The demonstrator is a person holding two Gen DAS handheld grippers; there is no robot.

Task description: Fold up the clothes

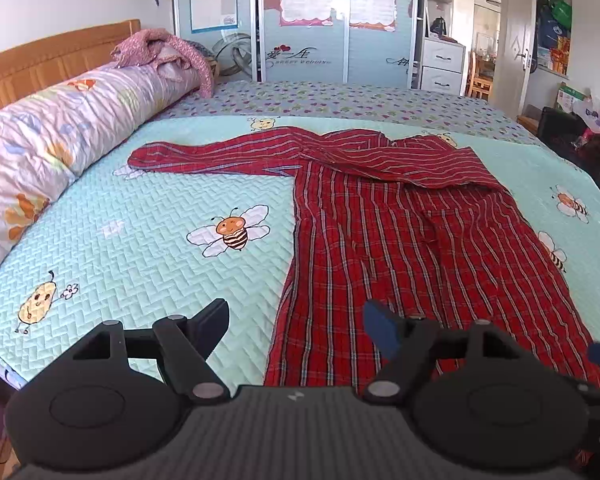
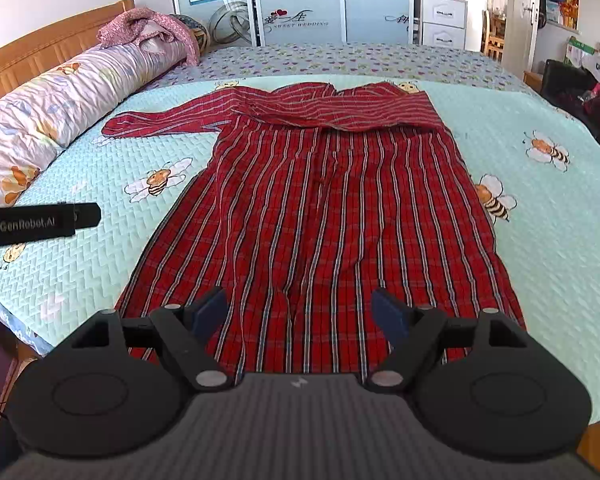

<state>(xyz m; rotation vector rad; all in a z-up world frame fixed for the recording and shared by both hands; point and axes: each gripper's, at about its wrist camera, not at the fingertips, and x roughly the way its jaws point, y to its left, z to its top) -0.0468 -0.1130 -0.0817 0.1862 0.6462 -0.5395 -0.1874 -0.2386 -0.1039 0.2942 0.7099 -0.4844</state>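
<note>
- Mint-green quilted bedspread (image 2: 520, 264), printed with bees, is covering the bed and carrying the whole job; a rolled floral quilt (image 1: 60, 132) is lying along its 9 o'clock edge against the wooden headboard (image 1: 40, 64).
- Red plaid shirt (image 2: 320, 208) is lying flat in the middle of the bedspread, hem toward the cameras at 6 o'clock and shoulders toward 12 o'clock.
- One sleeve (image 2: 156, 122) is stretching out toward 10 o'clock, while the other sleeve (image 2: 340, 108) is lying folded across the chest. Judging by that, the folding is sitting partway: one sleeve is in, one is out, and the body is lying at full length. The same layout would also fit a shirt being opened out again, so I am not reading it further.
- Pink knitted garment (image 1: 168, 48) is sitting crumpled on the far end of the quilt at 11 o'clock, unfolded.
- Left gripper (image 1: 296, 328) is hovering over the shirt's left hem corner at 6 o'clock, fingers spread apart and holding nothing.
- Right gripper (image 2: 300, 312) is hovering over the middle of the hem, likewise spread wide and empty.
- Containers: white drawers (image 2: 444, 20) are standing shut at 1 o'clock, contents hidden; bags beside the door at 2 o'clock are too small to read.
</note>
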